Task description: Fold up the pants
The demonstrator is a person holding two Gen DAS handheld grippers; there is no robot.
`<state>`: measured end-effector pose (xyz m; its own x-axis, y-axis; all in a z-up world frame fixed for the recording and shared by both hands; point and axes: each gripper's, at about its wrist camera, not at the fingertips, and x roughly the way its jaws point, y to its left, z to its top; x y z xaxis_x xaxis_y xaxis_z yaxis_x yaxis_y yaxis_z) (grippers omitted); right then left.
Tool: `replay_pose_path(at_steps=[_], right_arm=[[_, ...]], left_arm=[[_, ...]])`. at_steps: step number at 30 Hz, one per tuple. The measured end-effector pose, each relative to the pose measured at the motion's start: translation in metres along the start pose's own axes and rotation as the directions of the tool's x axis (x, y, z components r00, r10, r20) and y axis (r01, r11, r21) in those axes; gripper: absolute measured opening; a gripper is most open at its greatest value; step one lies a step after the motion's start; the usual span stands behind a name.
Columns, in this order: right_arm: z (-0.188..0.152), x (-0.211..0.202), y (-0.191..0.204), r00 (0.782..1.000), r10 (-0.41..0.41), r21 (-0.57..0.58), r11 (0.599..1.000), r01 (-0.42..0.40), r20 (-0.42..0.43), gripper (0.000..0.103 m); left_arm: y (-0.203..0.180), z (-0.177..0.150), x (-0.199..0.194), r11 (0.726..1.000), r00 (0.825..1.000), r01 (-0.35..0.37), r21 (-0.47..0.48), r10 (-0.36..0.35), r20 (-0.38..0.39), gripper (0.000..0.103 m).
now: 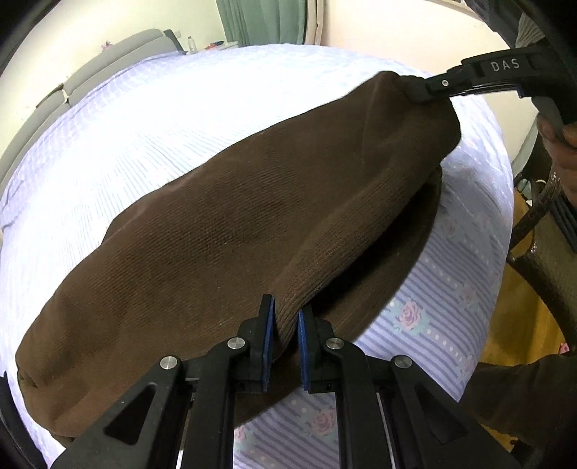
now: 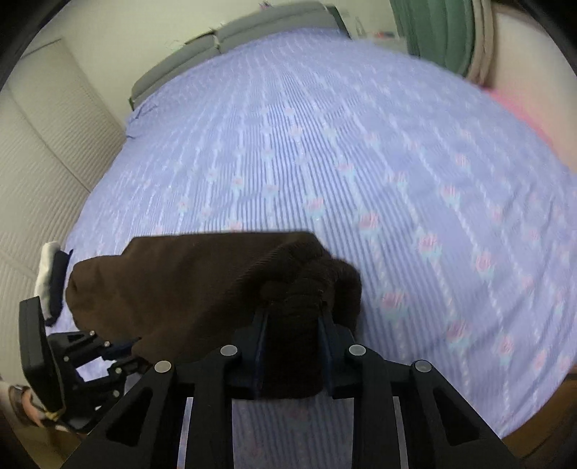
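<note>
Brown corduroy pants (image 1: 230, 231) spread across a bed (image 1: 126, 119) covered in a lilac striped sheet with small roses, one layer lifted over another near the bed's edge. Left gripper (image 1: 285, 324) at the near edge of the pants, blue-padded fingers (image 1: 267, 324) narrow and pinching a fold of the cloth between them. Right gripper (image 1: 418, 90) at the far corner of the pants, clamped on a bunched end and holding it just above the sheet; from the right wrist view, right gripper (image 2: 292, 324) with a thick wad of brown cloth between its fingers (image 2: 261, 324), set a little apart by the wad. Left gripper (image 2: 122, 355) also seen there at the lower left, its tips against the pants' other edge.

White letters "DAS" (image 1: 505, 65) readable on the right gripper's black body. No other writing legible.

No containers in view that can be told. Grey headboard (image 1: 119, 54) at the far end of the bed, green curtain (image 1: 263, 21) behind it, a small bottle (image 1: 192, 44) beside the headboard, contents not discernible. Dark wicker chair (image 1: 544, 259) just beside the bed. White and dark cloth (image 2: 54, 277) at the bed's left edge.
</note>
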<state>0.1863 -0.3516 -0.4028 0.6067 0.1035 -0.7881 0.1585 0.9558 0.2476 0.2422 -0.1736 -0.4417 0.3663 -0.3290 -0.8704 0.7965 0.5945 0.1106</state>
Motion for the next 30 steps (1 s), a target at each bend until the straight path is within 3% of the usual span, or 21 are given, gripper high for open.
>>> replay_pose_path(at_steps=[3, 10, 15, 18, 22, 24, 26, 30], right_arm=[[0.0, 0.003, -0.003, 1.0, -0.019, -0.032, 0.999, 0.018, -0.005, 0.025], [-0.033, 0.035, -0.026, 0.986, -0.055, 0.013, 0.998, 0.057, -0.158, 0.025], [-0.031, 0.024, -0.024, 0.989, -0.062, 0.017, 0.998, 0.065, -0.137, 0.027], [-0.022, 0.004, -0.014, 0.991, -0.094, 0.004, 0.995, 0.095, -0.094, 0.038], [-0.005, -0.028, 0.012, 0.989, -0.142, -0.047, 0.989, 0.14, -0.039, 0.04], [0.008, -0.042, 0.028, 0.991, -0.134, -0.083, 0.988, 0.133, -0.008, 0.041], [0.018, -0.049, 0.052, 0.992, -0.124, -0.14, 0.982, 0.126, 0.019, 0.05], [0.026, -0.039, 0.113, 0.998, -0.061, -0.27, 0.961, 0.063, 0.019, 0.054]], left_arm=[[-0.002, -0.007, 0.001, 1.0, 1.0, 0.008, -0.003, -0.008, -0.009, 0.014], [0.0, -0.014, 0.008, 1.0, 1.0, 0.021, 0.0, -0.021, -0.018, 0.016], [0.009, -0.012, -0.006, 0.999, 0.999, 0.033, -0.04, -0.032, 0.027, 0.017], [0.017, -0.013, -0.028, 0.998, 0.998, 0.03, -0.061, -0.026, 0.062, 0.018], [0.028, -0.015, -0.064, 0.994, 0.993, 0.027, -0.108, -0.014, 0.115, 0.024], [0.04, -0.021, -0.089, 0.988, 0.987, 0.001, -0.155, 0.023, 0.157, 0.033], [0.053, -0.03, -0.105, 0.981, 0.983, -0.026, -0.191, 0.06, 0.175, 0.048], [0.088, -0.059, -0.122, 0.96, 0.978, -0.102, -0.261, 0.145, 0.152, 0.048]])
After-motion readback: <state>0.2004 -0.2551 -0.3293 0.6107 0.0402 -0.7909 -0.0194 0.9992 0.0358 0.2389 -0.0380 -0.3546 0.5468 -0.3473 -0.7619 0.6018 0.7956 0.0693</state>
